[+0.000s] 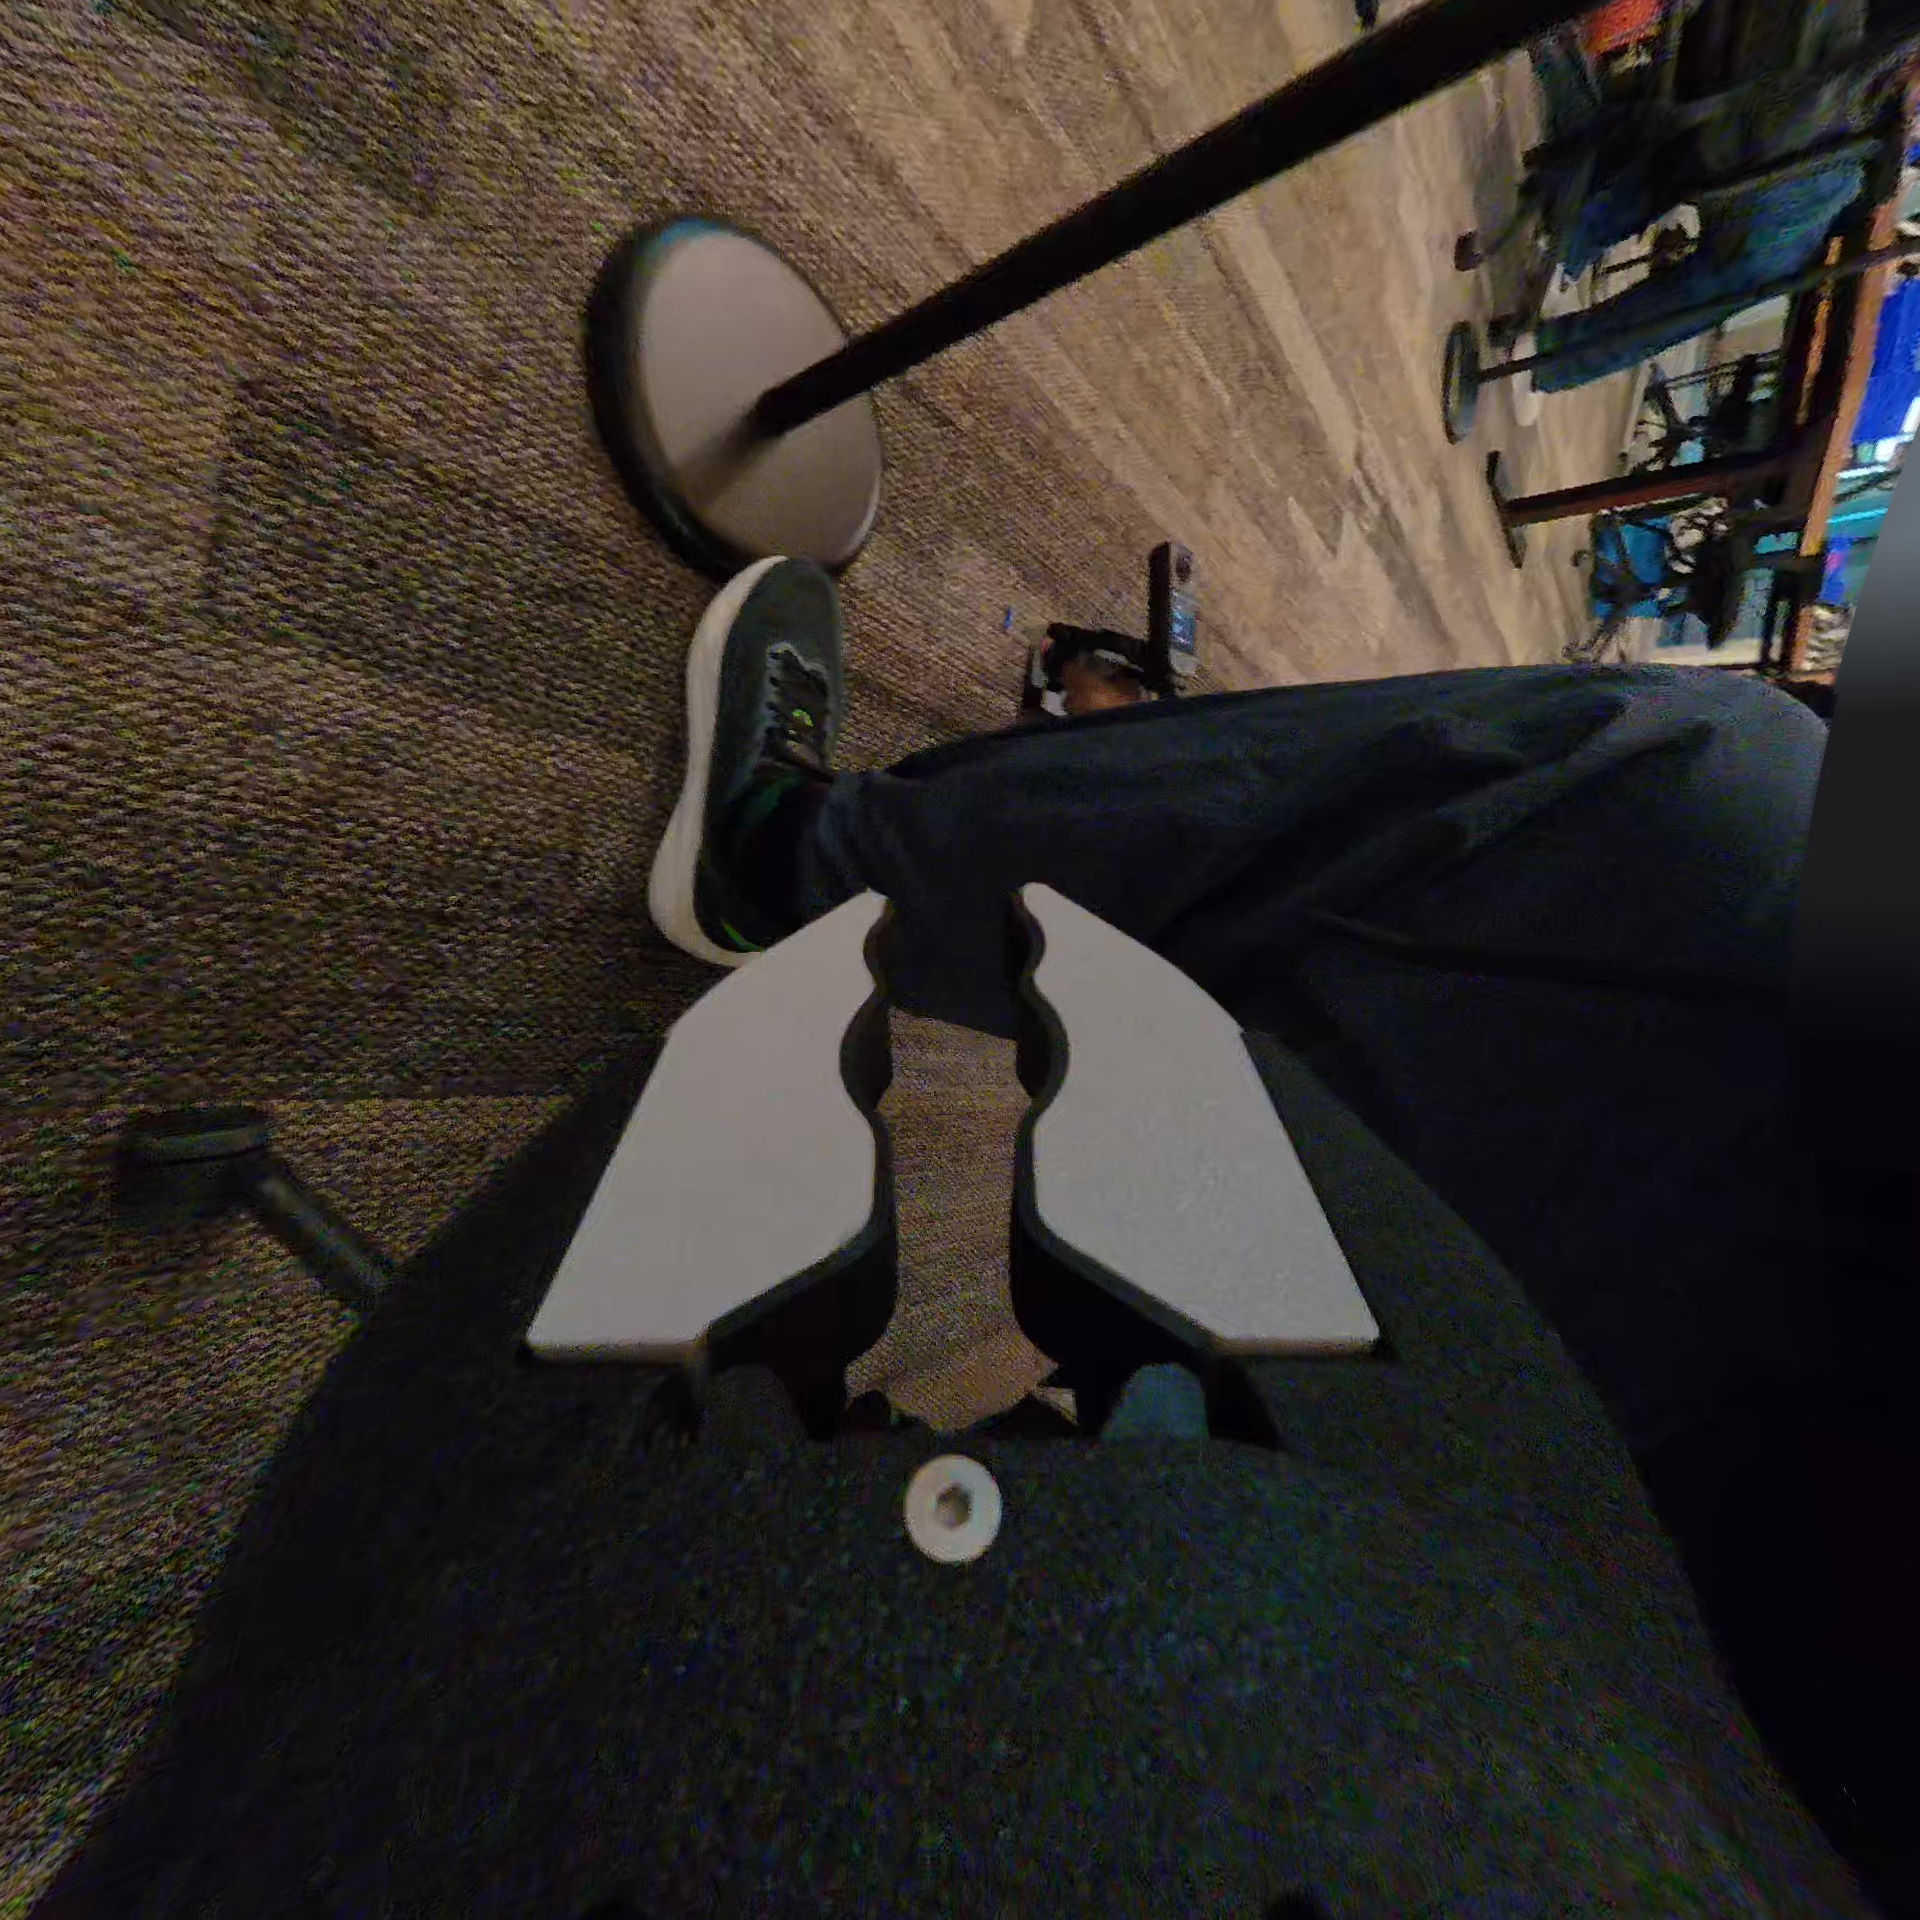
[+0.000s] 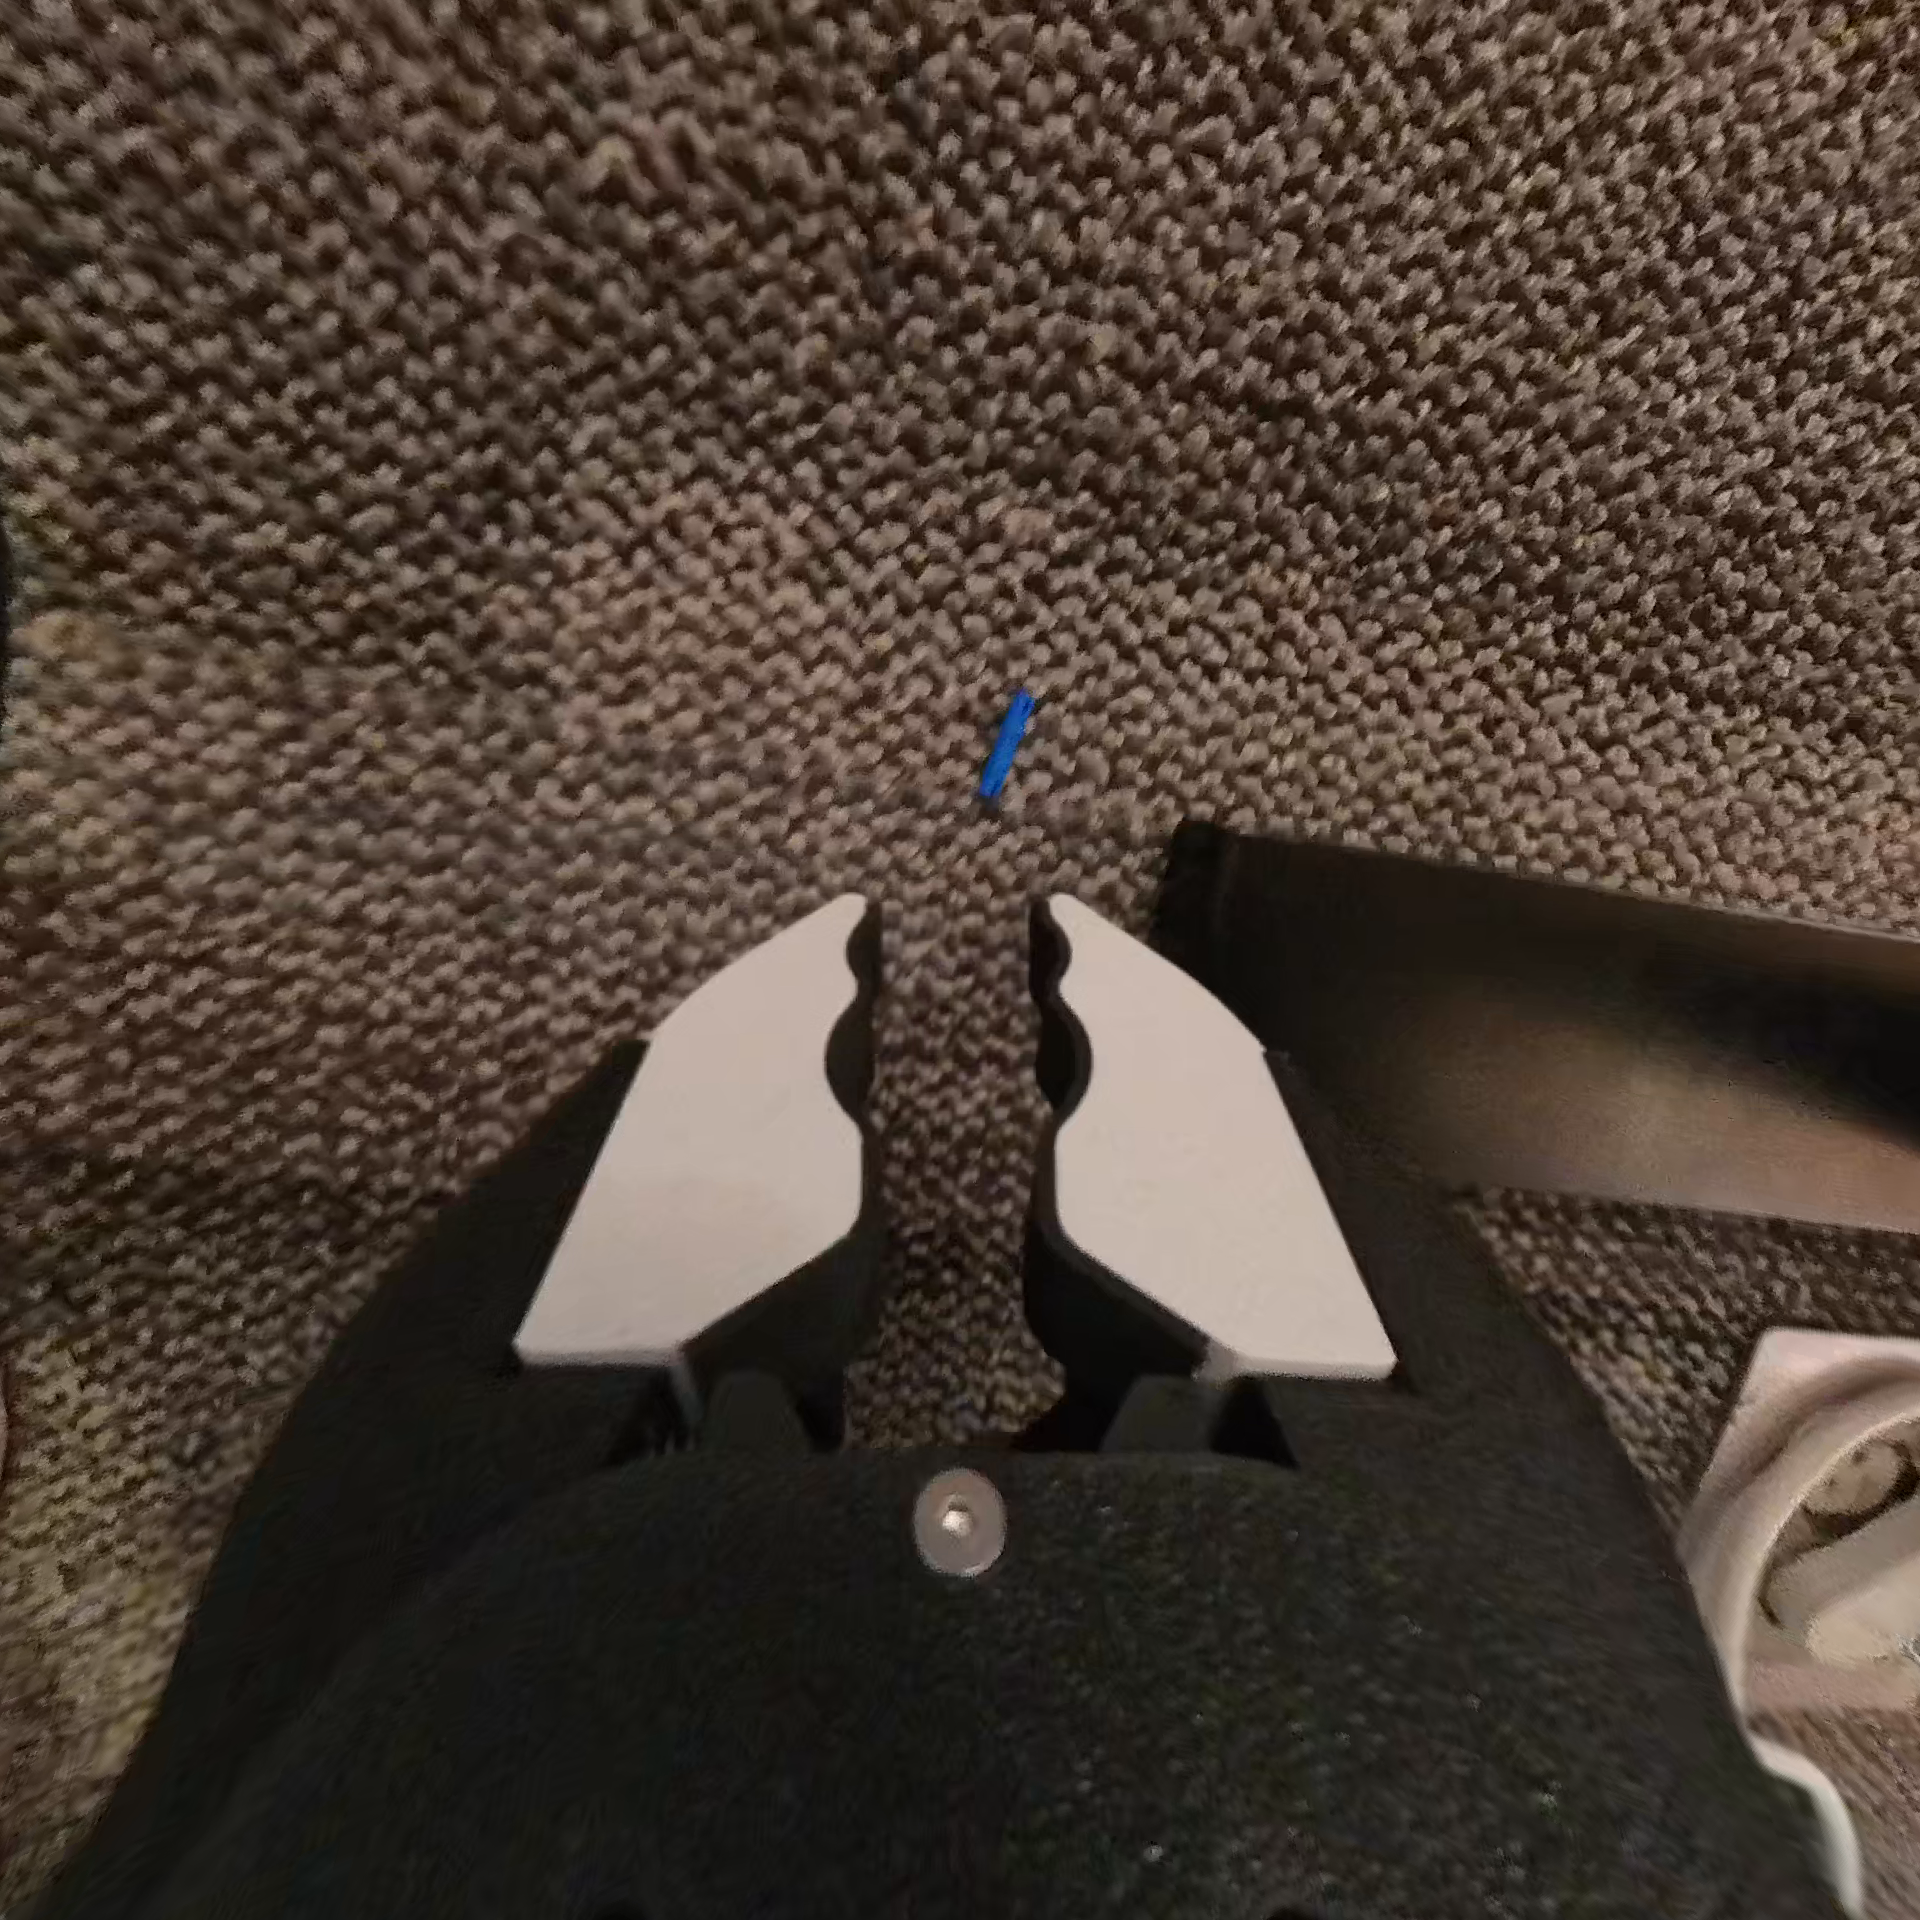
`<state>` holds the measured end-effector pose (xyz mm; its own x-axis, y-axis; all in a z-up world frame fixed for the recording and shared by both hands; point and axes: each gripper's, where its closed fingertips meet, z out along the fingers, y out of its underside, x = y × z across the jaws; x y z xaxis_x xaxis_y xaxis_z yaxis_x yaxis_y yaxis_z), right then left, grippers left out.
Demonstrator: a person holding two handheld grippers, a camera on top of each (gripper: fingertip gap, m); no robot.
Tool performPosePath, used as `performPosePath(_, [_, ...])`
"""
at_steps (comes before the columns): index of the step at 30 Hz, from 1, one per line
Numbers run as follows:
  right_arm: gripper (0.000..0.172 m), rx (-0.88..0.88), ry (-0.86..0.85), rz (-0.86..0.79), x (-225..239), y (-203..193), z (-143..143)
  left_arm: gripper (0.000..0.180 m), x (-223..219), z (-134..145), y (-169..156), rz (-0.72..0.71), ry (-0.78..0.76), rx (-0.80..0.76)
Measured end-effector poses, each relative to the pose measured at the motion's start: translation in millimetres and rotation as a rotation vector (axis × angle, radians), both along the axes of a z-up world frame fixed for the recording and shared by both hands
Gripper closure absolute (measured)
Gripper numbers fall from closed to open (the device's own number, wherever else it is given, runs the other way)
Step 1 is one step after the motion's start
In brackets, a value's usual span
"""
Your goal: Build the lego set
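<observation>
Small blue stick (image 2: 1006, 746) on brown carpet (image 2: 520, 520) – both hand-held grippers (image 2: 954, 914) (image 1: 951, 914) slightly open, empty.

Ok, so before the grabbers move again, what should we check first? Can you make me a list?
1. Right gripper jaws open with nothing in them: ok, only carpet shows in the gap.
2. Blue piece in sight: ok, it lies on the carpet just ahead of the right jaws, untouched.
3. Black bar beside the right jaws: cannot tell if it touches the right finger.
4. Left gripper holding nothing: ok, jaws apart; the trouser leg only shows behind them.
5. Shoe and pole base ahead of the left gripper: not ok, they stand close by.
</observation>
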<state>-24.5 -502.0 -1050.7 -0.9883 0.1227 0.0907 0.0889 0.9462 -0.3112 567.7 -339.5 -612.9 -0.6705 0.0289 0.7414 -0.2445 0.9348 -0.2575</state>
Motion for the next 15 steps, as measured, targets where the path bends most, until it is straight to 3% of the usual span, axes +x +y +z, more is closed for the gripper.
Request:
performPosePath(5, [0.148, -0.032, -0.095, -0.065, -6.0, -16.5, -23.0, 0.162, -21.8, -2.7, -7.4, -0.108, -0.016, -0.023])
performPosePath(15, [0.158, 0.081, -0.034, -0.137, -18.3, -22.6, -54.0, 0.165, -33.1, -12.2, -8.5, -0.039, 0.063, 0.014])
